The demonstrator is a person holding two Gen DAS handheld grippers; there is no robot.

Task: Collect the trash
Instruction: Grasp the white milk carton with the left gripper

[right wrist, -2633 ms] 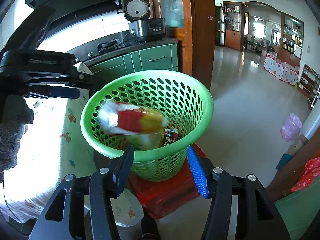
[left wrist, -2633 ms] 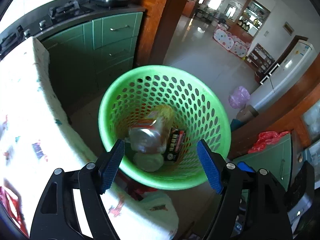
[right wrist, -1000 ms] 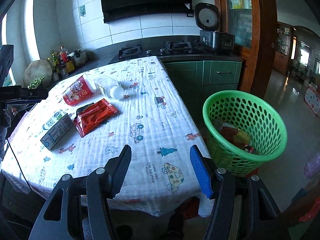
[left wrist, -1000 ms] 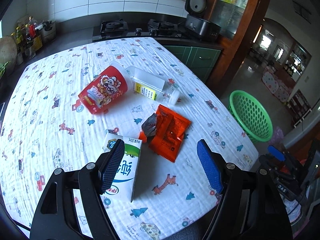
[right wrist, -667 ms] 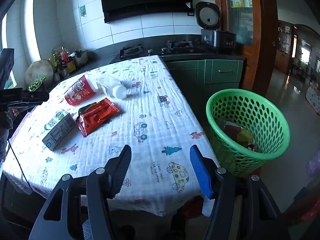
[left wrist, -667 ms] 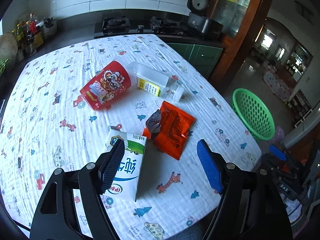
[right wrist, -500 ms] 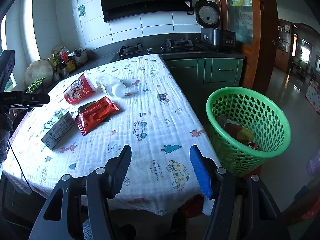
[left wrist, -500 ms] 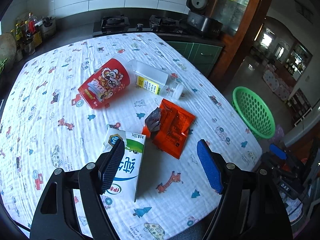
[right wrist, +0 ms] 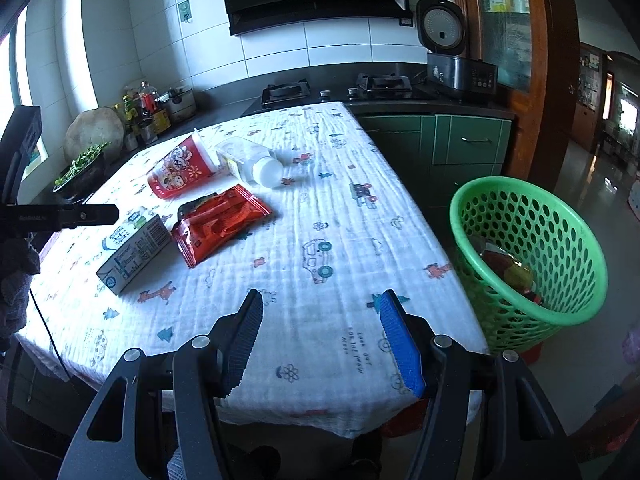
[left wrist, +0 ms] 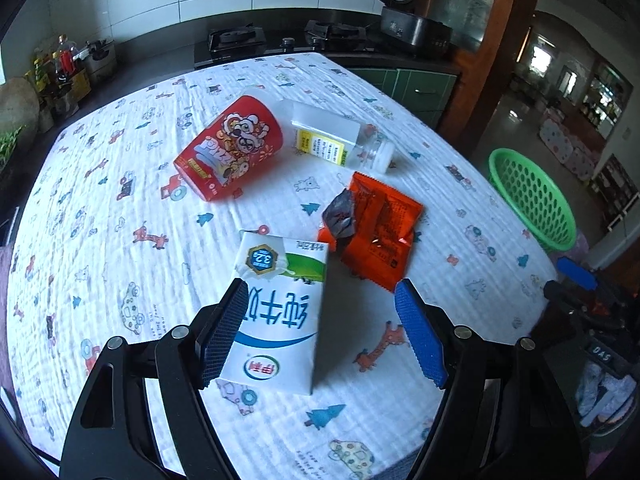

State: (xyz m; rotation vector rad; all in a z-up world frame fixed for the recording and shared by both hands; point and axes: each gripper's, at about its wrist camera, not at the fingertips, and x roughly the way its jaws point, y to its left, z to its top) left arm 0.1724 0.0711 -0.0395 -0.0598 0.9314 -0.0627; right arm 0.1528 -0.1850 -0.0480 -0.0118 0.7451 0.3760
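Note:
A white and green milk carton (left wrist: 280, 304) lies on the patterned tablecloth (left wrist: 120, 260). My left gripper (left wrist: 318, 288) hovers just over it; its jaws are opening, straddle the carton, and the pads do not press on it. Beyond lie an orange snack wrapper (left wrist: 380, 232), a red paper cup (left wrist: 232, 152) and a clear bottle (left wrist: 332, 140). My right gripper (right wrist: 320, 308) stands open and empty over the table's near edge. The green basket (right wrist: 528, 248) beside the table holds some trash. The right wrist view also shows the carton (right wrist: 134, 248) and wrapper (right wrist: 220, 220).
A gas stove (right wrist: 288, 90) and a rice cooker (right wrist: 444, 52) stand on the dark counter behind the table. Green cabinets (right wrist: 468, 140) are behind the basket. Bottles and a bowl of greens (right wrist: 80, 168) sit at the far left.
Both grippers swung from above the basket to the table. Over the last second the left gripper sank toward the milk carton and its jaws widened; the right one drifted slightly.

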